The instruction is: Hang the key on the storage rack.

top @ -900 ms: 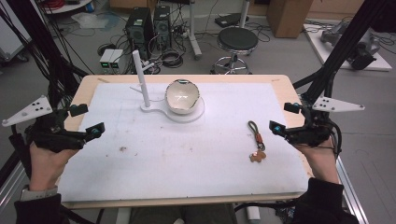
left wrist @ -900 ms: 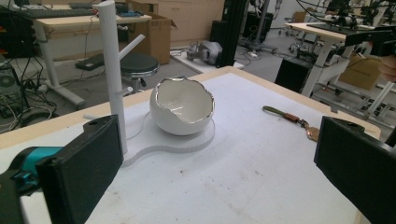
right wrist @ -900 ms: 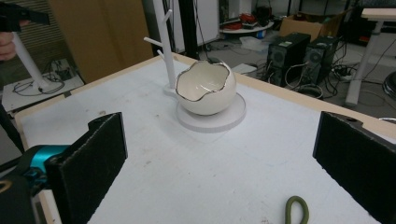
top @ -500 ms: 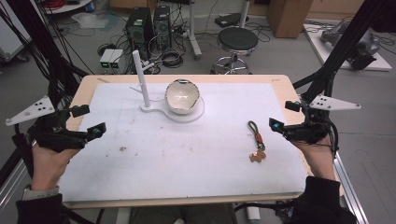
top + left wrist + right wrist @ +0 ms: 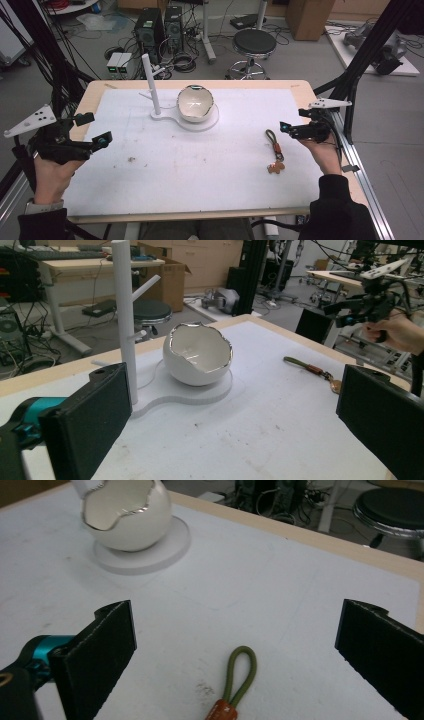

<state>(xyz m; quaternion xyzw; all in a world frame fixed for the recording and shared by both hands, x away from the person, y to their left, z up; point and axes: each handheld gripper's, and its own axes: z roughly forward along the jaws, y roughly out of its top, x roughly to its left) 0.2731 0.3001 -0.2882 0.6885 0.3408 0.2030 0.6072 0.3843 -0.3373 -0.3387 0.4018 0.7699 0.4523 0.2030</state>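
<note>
Looks like the approach step to me: the right gripper (image 5: 286, 129) hovers just beside the olive-green cord keychain with a brown leather tag (image 5: 274, 150), jaws spread wide with nothing between them. The keychain lies flat on the white foam-covered table (image 5: 200, 165), right of the middle, well apart from the white egg-shaped bowl with a jagged silver rim (image 5: 195, 103) and the white peg stand (image 5: 151, 85) next to it. In the right gripper view the green loop (image 5: 241, 672) sits between the two pads, lower down.

The left gripper (image 5: 95, 131) hangs at the left edge, jaws also wide apart and empty.

Next move, I'd guess: drop the right one lower over the loop, then pinch it.
</note>
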